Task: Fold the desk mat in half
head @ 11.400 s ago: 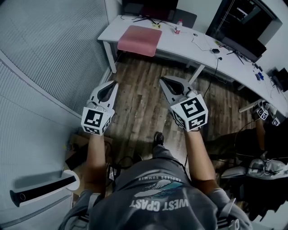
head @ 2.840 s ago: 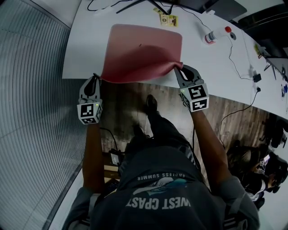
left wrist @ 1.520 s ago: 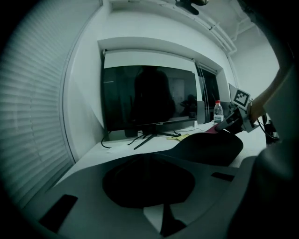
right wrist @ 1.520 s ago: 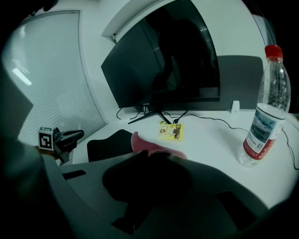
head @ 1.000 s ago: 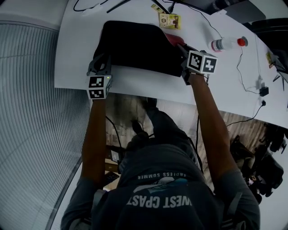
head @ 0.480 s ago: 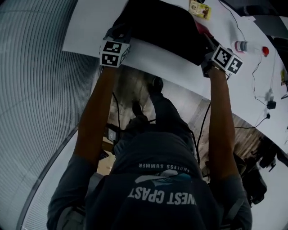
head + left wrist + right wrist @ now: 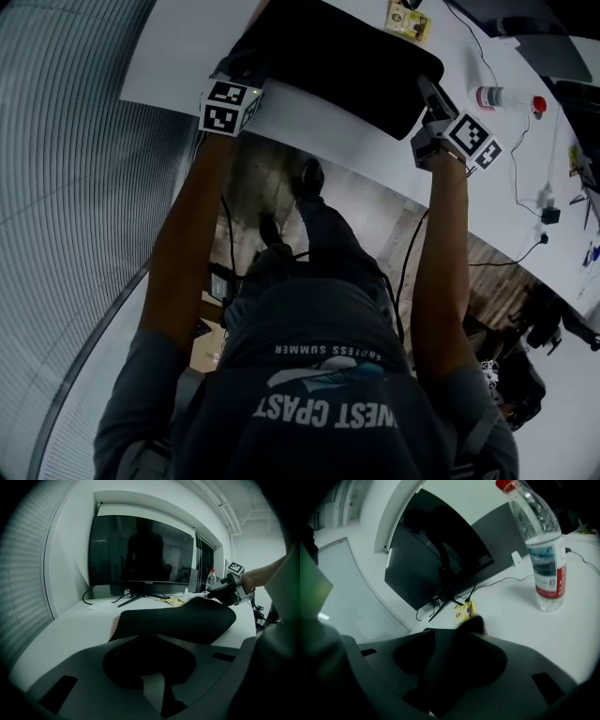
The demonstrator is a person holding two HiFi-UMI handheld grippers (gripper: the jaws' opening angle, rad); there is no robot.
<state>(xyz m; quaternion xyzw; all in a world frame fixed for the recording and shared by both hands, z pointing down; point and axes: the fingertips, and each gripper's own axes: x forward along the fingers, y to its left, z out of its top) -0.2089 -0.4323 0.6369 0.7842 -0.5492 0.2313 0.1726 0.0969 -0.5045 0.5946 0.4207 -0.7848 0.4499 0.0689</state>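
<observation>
Head view: the left gripper [image 7: 236,75] and right gripper [image 7: 429,94] each held an edge of the mat [image 7: 347,52], doubled over on the desk [image 7: 183,56] just ahead. Left gripper view: jaws clamped on mat. Right gripper view: same. Fold seemingly near done; next, square the edges and release.

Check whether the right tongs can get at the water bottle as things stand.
Probably not yet. The right tongs are shut on a corner of the desk mat, so they'd have to let go first. The water bottle stands upright beyond them, with bare desk in between.
</observation>
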